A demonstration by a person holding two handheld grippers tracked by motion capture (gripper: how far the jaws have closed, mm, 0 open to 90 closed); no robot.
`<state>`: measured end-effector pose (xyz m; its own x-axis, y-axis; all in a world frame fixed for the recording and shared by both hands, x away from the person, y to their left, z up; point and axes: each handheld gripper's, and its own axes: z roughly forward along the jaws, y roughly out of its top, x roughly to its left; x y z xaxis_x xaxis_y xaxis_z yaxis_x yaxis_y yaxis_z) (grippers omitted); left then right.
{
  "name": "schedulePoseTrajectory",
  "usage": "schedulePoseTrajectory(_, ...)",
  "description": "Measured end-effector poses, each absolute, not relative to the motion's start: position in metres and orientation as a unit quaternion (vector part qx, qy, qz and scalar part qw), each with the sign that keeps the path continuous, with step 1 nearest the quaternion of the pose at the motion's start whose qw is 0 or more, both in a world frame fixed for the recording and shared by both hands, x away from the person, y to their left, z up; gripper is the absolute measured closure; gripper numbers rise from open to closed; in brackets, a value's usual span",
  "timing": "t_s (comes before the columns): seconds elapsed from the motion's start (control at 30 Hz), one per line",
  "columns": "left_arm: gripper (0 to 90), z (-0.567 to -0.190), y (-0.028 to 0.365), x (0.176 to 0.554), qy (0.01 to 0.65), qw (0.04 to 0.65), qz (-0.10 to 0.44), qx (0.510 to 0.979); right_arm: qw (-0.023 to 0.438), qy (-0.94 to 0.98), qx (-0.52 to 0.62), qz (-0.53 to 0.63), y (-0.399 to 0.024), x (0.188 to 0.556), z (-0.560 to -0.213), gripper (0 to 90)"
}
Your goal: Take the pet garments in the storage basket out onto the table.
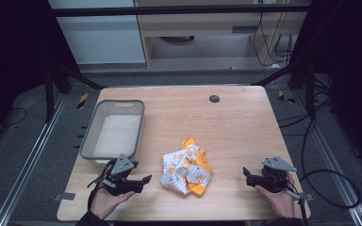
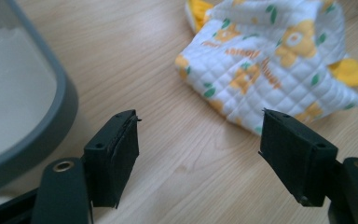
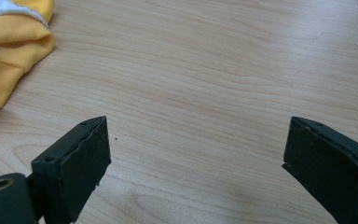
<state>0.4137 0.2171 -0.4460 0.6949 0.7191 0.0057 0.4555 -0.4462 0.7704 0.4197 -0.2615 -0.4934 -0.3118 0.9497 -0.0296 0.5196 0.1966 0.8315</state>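
A crumpled white quilted cloth (image 1: 186,169) with orange flowers and a yellow lining lies on the wooden table near its front middle. My left gripper (image 1: 143,180) rests low at the front left, open, its jaws pointing toward the cloth (image 2: 270,51) with bare wood between them. My right gripper (image 1: 246,175) sits at the front right, open and holding nothing; the cloth's yellow edge (image 3: 9,42) lies off to its left. A person's hands hold both grippers.
A grey plastic bin (image 1: 88,141) with a pale bottom stands at the left of the table, its rim (image 2: 56,121) close beside my left gripper. A small dark round hole (image 1: 214,98) marks the table's far side. Cables trail on the floor at right.
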Motion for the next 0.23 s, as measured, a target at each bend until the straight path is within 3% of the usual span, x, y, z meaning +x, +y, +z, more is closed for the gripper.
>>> schedulePoseTrajectory(0.23,25.5,-0.46,0.245,0.409,0.386,0.374,0.173,0.825,0.286,0.721,0.508,0.375,-0.26,0.419,-0.493,7.1)
